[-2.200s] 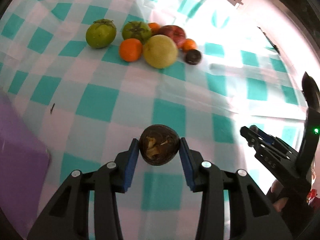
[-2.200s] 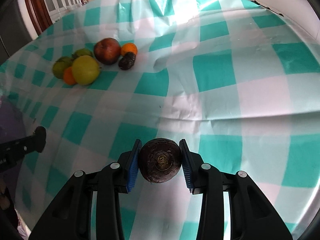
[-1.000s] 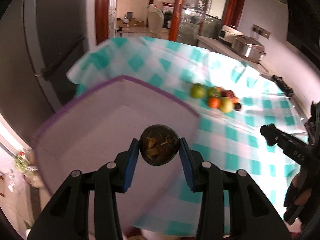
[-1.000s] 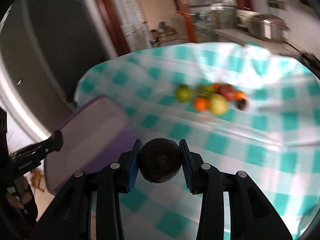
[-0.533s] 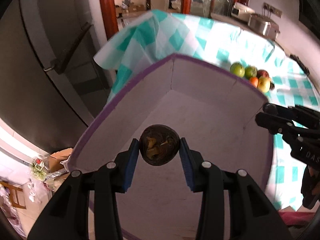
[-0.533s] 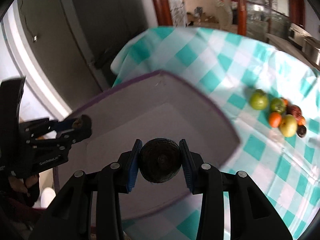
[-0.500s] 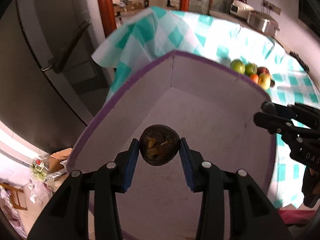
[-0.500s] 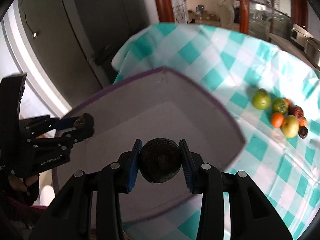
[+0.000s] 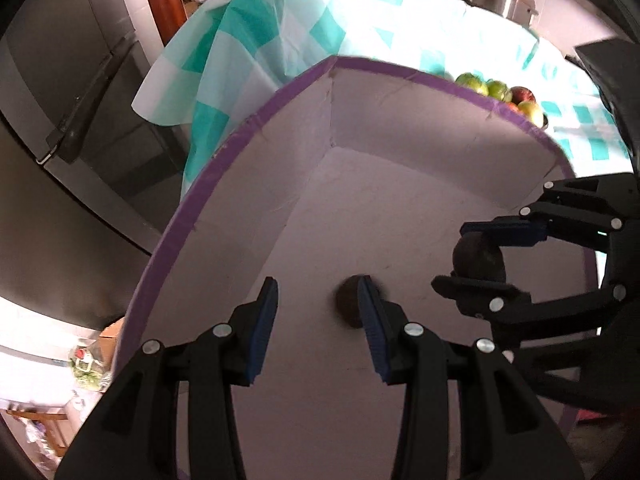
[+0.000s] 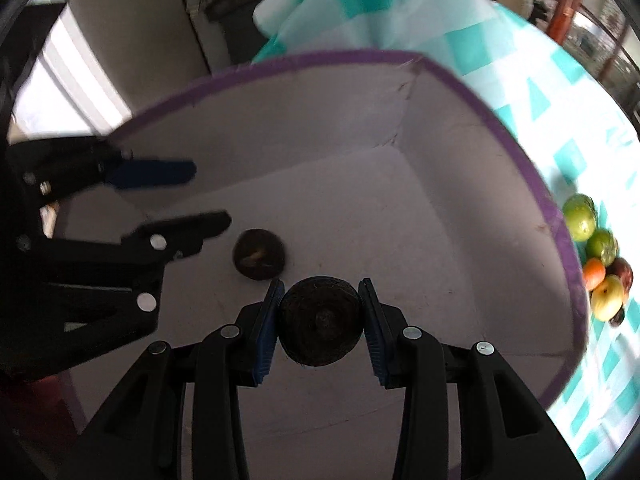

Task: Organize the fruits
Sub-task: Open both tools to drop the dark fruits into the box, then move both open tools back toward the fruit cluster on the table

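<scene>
A white box with a purple rim (image 9: pixel 400 70) (image 10: pixel 320 56) fills both views. My left gripper (image 9: pixel 316 320) (image 10: pixel 210 194) hangs over its floor with the jaws apart and nothing between them. A dark brown round fruit (image 9: pixel 346 304) (image 10: pixel 259 254) lies on the box floor just below it, partly behind the right finger in the left wrist view. My right gripper (image 10: pixel 320 320) (image 9: pixel 452 256) is shut on a second dark round fruit (image 10: pixel 320 322) (image 9: pixel 478 258), held above the floor, close beside the left gripper.
Several green, orange, red and yellow fruits (image 9: pixel 496 90) (image 10: pixel 600 264) lie in a cluster on the teal checked tablecloth (image 9: pixel 248 28) beyond the box's far wall. A dark cabinet or fridge front (image 9: pixel 80 100) stands past the table's edge.
The fruit that the left gripper held now lies on the box floor. Both grippers have sunk lower into the box, and the right one has come close beside the left.
</scene>
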### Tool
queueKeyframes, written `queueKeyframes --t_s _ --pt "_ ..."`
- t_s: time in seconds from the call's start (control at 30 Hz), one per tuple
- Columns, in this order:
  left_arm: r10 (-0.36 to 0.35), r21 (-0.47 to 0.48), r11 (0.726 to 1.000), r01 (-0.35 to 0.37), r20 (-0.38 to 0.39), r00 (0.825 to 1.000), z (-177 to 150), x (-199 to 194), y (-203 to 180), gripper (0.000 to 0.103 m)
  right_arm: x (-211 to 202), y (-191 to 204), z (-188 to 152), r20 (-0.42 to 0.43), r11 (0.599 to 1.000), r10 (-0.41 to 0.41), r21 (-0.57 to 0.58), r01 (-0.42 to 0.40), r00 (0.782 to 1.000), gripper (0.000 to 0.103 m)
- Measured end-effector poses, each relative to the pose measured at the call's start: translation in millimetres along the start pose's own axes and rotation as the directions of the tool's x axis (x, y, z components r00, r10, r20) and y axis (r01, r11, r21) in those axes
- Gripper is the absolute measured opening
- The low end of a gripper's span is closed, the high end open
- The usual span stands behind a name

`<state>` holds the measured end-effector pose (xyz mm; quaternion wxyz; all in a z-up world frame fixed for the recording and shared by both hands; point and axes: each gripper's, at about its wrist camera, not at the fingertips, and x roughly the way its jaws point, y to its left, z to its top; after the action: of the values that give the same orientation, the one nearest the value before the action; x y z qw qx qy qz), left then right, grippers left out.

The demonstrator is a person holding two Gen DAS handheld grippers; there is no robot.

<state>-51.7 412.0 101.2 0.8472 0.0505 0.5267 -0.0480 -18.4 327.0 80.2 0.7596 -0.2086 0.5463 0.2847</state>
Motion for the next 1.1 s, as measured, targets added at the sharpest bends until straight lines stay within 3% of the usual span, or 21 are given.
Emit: queueKeyframes --t_s 0.07,0.23,0.27,0.43,0.57,0.63,0.7,0.73,0.77,0.8,0.83,0.87,0.9,0.93,1.0,1.07,1.1 --pt "0.003 -0.013 1.0 -0.004 -0.015 1.0 0 3 4 0.043 7 4 3 -0.012 1.0 -0.007 -0.022 0.006 1.0 0.038" --pt "0.029 -0.067 0.997 -0.032 -0.047 0.998 -5 10 19 0.059 11 7 5 -0.019 1.0 0.011 -0.019 -0.012 1.0 0.039" --pt "0.031 -0.089 0.995 -0.035 -0.055 0.998 -6 10 22 0.059 9 5 5 -0.011 1.0 0.019 -0.007 -0.019 1.0 0.042" --pt "0.099 -0.164 0.981 -0.103 -0.033 0.995 -6 4 29 0.086 -1 -16 0 0.027 0.996 0.066 0.056 -0.068 0.997 0.068" --pt "0.166 -0.221 0.962 -0.158 0.019 0.986 -7 -14 26 0.086 -30 -32 -11 0.118 0.992 0.092 0.071 -0.101 0.989 0.08" --pt "0.234 -0.262 0.944 -0.2 0.104 0.967 -6 -39 17 0.086 -54 -45 -19 0.177 0.985 0.131 0.088 -0.148 0.976 0.084" --pt "0.3 -0.292 0.927 -0.234 0.208 0.931 -3 -73 0 0.093 -90 -61 -36 0.289 0.978 0.16 0.081 -0.191 0.944 0.084" --pt "0.342 -0.309 0.915 -0.259 0.252 0.905 -1 -91 -14 0.102 -111 -75 -40 0.37 0.975 0.163 0.082 -0.207 0.915 0.084" --pt "0.372 -0.32 0.906 -0.277 0.287 0.883 1 -103 -26 0.102 -137 -94 -55 0.459 0.969 0.16 0.095 -0.227 0.874 0.085" --pt "0.404 -0.328 0.897 -0.295 0.343 0.848 3 -120 -45 0.101 -150 -102 -63 0.505 0.966 0.152 0.106 -0.235 0.85 0.087" --pt "0.418 -0.326 0.896 -0.303 0.381 0.825 5 -130 -61 0.101 -169 -120 -80 0.569 0.961 0.125 0.135 -0.242 0.812 0.087" --pt "0.428 -0.314 0.897 -0.312 0.437 0.791 7 -142 -88 0.101 -180 -137 -94 0.596 0.954 0.102 0.167 -0.247 0.797 0.087" --pt "0.428 -0.304 0.899 -0.315 0.457 0.78 11 -148 -106 0.101 -185 -149 -105 0.601 0.946 0.091 0.196 -0.256 0.794 0.087" --pt "0.406 -0.282 0.91 -0.304 0.458 0.791 17 -149 -131 0.101 -189 -175 -128 0.6 0.927 0.08 0.248 -0.28 0.796 0.087" --pt "0.35 -0.227 0.934 -0.276 0.425 0.835 27 -143 -172 0.101 -188 -211 -164 0.581 0.896 0.049 0.333 -0.292 0.812 0.087" --pt "0.302 -0.168 0.952 -0.254 0.396 0.867 30 -134 -214 0.101 -178 -247 -201 0.52 0.871 0.017 0.412 -0.268 0.854 0.087" --pt "0.271 -0.132 0.962 -0.238 0.385 0.882 30 -130 -235 0.101 -174 -251 -214 0.505 0.862 0.001 0.437 -0.257 0.863 0.087"
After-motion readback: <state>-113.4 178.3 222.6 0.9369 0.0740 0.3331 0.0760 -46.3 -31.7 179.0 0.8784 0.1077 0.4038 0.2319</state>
